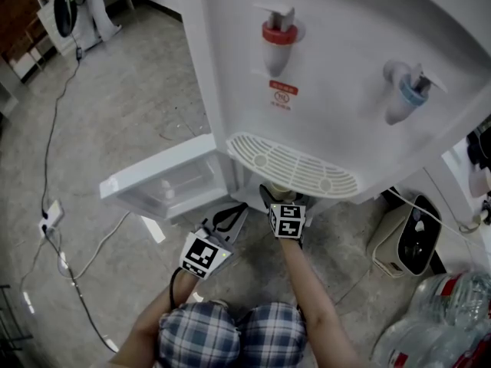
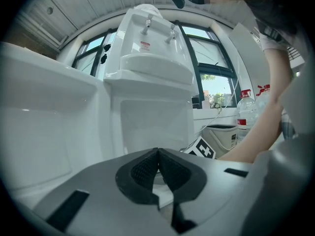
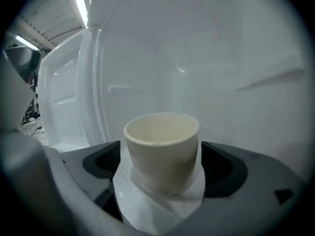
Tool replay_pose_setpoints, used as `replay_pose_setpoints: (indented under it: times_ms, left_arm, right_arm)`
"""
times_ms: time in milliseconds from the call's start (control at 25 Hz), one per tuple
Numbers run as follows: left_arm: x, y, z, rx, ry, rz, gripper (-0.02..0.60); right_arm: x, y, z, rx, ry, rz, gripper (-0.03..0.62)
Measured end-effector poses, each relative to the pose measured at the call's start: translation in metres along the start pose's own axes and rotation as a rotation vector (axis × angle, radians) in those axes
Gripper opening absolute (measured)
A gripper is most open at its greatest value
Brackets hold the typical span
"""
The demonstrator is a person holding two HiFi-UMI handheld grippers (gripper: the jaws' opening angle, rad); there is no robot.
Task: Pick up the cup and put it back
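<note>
My right claw (image 3: 161,167) is wide open, with the cup (image 3: 161,140) standing upright between its jaws. My left claw (image 2: 158,155) is clamped shut, empty.

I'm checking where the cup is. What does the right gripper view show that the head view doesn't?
Only the right gripper view: the whole cream cup, upright between the spread fingers, inside the cabinet. Only the head view: the red tap, blue tap and left gripper. Both: the dispenser's open door.
</note>
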State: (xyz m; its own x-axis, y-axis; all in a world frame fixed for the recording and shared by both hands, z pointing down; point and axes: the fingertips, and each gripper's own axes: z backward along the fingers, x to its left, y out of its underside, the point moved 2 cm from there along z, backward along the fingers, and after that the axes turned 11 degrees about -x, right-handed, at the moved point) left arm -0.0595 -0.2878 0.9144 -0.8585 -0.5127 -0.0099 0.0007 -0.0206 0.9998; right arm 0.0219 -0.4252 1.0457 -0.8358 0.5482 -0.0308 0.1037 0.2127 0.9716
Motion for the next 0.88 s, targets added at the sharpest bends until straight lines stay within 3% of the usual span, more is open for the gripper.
replay_pose_setpoints:
  times_ms: [400,600,880]
  left_arm:
    - [0.003,-0.003,0.004,-0.010,-0.023,0.005,0.025]
    - [0.007,-0.009,0.009,-0.029,-0.044,0.004,0.025]
    - [0.011,-0.015,0.015,-0.032,-0.079,-0.009,0.025]
  right_arm:
    - [0.009,-0.027,0.025,-0.086,0.024,0.001,0.511]
    - [0.029,-0.054,0.066,-0.160,-0.044,-0.026,0.506]
    - [0.051,-0.093,0.138,-0.249,-0.198,0.098,0.309]
